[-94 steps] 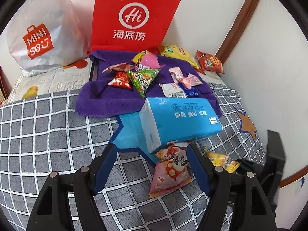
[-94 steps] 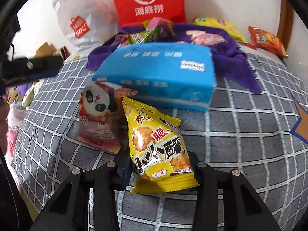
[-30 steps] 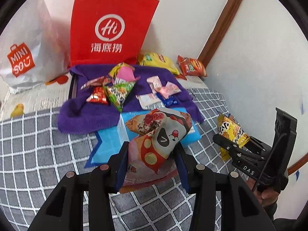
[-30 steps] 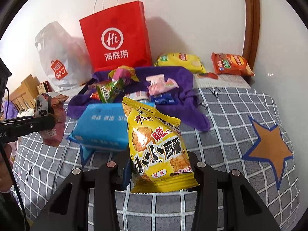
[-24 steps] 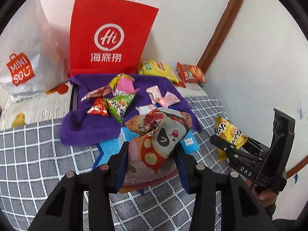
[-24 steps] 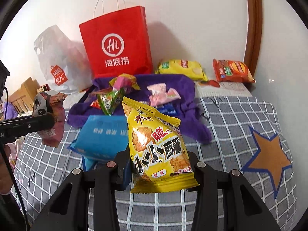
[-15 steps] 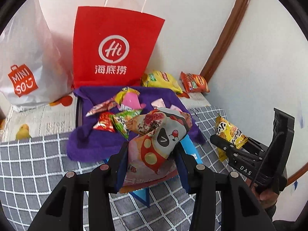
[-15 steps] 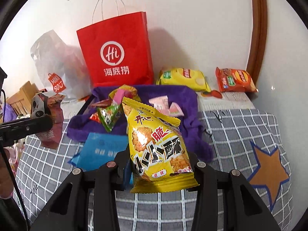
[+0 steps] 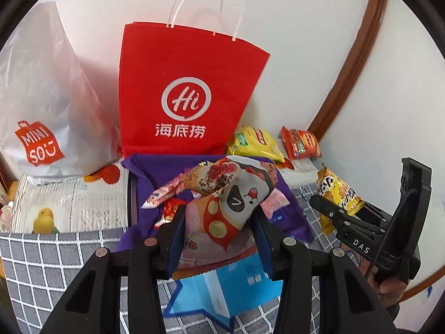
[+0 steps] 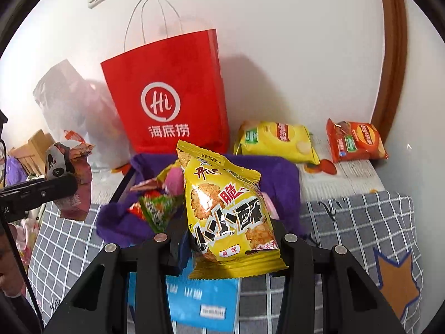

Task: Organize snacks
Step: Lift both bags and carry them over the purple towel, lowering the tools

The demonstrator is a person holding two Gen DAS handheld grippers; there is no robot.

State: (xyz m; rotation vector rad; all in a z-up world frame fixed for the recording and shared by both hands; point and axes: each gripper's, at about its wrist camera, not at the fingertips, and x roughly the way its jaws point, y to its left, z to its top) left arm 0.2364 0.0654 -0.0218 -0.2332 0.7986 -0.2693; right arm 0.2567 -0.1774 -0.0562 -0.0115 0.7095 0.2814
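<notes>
Both packets are being carried in the air toward the back of the bed, so the step in hand looks like delivery, either onto the purple cloth (image 9: 141, 175) or into the red paper bag (image 9: 189, 89); which of the 2 is meant cannot be told from here.

On the left, the left gripper (image 9: 219, 239) is clamping the panda snack bag (image 9: 222, 208) by its lower half, fingers pressing in from both sides. The bag is standing roughly upright, long axis running up and away from the camera, its crumpled top drooping forward over the cloth. To do this well, the squeeze should be kept steady, since the soft pouch is bending above the grip, and the bag should be brought low over a bare patch of cloth before letting go, clear of the small snacks (image 9: 164, 194) already lying there.

On the right, the right gripper (image 10: 225, 239) is pinching the yellow cracker packet (image 10: 228, 208) near its bottom seam. Its long axis is pointing up and slightly left, printed face toward the lens, top edge toward the red bag. Below both, the blue tissue pack (image 10: 203, 297) is lying on the checked blanket (image 10: 347, 222); the 2 grippers should be kept apart on approach.
</notes>
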